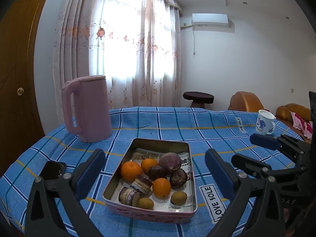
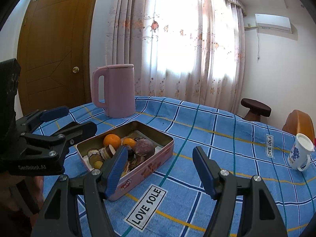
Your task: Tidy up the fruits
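Plainly, both hand-held grippers, left (image 1: 155, 166) and right (image 2: 160, 163), gape empty; tablecloth labels (image 2: 146, 207) read "LOVE SOLE".

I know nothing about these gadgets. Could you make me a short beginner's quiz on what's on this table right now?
1. True or false: the left gripper is clamped on an orange.
2. How many oranges lie in the tin?
3. What stands behind the tin? A) pink kettle B) vase C) bottle

Key: 1. False, both it and the right gripper are open and empty. 2. Three. 3. A.
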{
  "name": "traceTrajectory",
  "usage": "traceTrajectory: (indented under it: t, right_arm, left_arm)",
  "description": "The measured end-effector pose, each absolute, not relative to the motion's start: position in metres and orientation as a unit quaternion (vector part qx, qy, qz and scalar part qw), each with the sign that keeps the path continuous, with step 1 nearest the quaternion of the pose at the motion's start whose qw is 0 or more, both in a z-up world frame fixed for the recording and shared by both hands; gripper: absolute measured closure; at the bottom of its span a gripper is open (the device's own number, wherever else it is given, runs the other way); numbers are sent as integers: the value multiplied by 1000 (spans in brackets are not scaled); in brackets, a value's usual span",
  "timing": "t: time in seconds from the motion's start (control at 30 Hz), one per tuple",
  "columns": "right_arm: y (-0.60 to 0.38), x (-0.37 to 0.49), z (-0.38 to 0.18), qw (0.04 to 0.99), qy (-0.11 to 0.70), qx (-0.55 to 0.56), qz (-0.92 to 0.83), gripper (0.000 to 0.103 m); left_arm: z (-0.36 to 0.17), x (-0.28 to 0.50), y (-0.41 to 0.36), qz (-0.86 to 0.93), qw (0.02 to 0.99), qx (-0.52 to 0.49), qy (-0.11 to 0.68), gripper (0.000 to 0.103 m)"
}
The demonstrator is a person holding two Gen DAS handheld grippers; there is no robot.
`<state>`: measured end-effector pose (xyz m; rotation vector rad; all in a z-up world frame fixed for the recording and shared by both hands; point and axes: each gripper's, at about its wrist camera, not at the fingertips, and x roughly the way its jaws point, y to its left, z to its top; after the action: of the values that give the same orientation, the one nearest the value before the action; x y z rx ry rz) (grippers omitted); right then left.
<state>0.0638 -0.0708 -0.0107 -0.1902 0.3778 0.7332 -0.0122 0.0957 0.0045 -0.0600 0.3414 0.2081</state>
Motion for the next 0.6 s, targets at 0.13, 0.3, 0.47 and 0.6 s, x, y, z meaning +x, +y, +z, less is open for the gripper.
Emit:
traceTrajectory:
  t: [0.13,0.3,0.47,0.6]
  right_arm:
    - [-77,65,-10,915,182,-87,350,33]
    - [-85,67,-8,919,178,-79,344,33]
    - [-90,69,-9,920,178,-75,340,33]
    - [-91,70,-13,920,182,-74,338,33]
  left_arm:
    - [6,-12,94,99,981,-27,167,0]
    - [10,-13,90,92,982,-32,163,0]
    - [9,-10,89,88,981,-38,169,0]
    - [6,-8,88,85,980,-39,174,0]
